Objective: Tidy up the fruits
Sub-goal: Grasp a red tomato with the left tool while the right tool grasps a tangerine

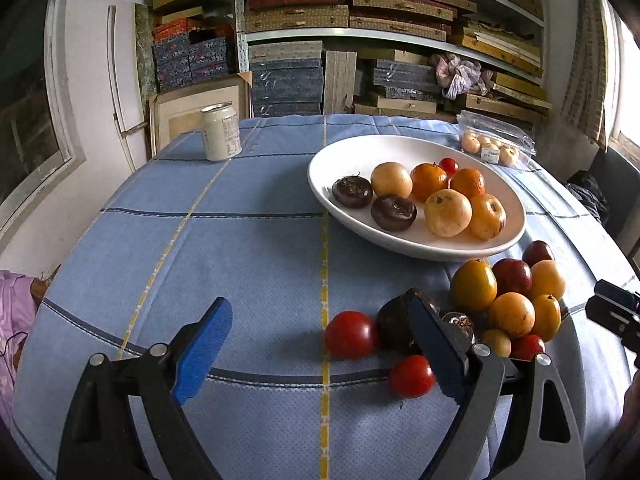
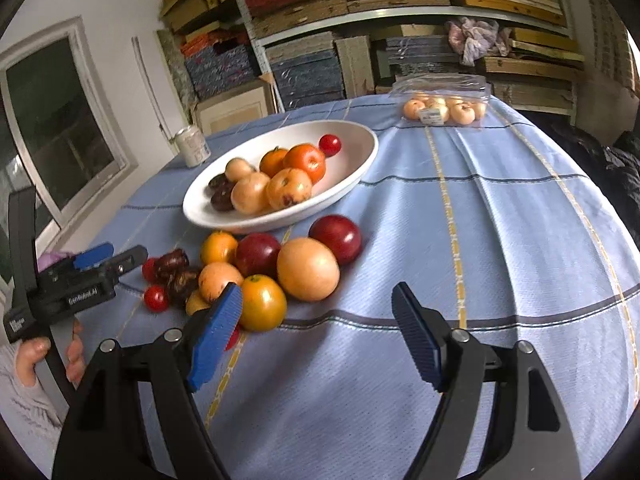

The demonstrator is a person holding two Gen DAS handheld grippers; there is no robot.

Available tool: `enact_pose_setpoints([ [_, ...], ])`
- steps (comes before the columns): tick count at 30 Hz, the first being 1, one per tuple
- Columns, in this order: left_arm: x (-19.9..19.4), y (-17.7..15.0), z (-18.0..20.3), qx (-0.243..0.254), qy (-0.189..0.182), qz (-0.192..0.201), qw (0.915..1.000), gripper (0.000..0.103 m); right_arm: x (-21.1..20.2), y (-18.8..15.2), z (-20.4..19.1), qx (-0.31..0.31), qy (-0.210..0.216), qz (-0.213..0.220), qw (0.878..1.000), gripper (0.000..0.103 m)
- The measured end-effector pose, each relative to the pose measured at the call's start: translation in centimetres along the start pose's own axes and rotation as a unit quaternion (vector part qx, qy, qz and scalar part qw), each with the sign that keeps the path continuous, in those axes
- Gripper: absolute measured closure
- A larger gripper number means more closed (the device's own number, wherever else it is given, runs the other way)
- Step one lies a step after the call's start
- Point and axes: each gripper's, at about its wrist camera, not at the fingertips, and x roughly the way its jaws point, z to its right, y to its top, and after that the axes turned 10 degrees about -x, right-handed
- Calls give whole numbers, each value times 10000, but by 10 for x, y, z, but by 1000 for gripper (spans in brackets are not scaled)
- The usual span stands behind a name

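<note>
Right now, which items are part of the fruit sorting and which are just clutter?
Job:
- white bowl, already holding fruit
- loose fruit pile on the cloth
- left gripper and right gripper, both open

Clutter:
- can
- bagged fruit
- shelves of boxes

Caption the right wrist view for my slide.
Open right gripper beside loose fruit pile, white oval bowl of fruit behind.
</note>
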Motion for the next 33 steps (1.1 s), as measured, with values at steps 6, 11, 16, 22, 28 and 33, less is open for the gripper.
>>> enact_pose_setpoints([
  [6,3,0,0,9,3,-71,10000,10,6,0,-1,-32,23,-136,9999,28],
  [11,3,2,-8,-185,-56,-110,9998,9,8,-1,1,-6,77,-206,9998,28],
  [16,2,4,-13,-292,-156,-173,9993,9,12,0,-3,-101,160,-283,9994,28],
  [22,-1,3,-8,-172,-220,-199,9994,9,20,2,-22,-363,434,-386,9977,40],
  [28,-4,-11,-2,84,-258,-310,9991,9,35,8,-24,-97,708,-480,9963,48],
  [33,-9,-23,-2,151,-461,-447,9978,9,51,13,-12,512,1262,-630,9887,53],
])
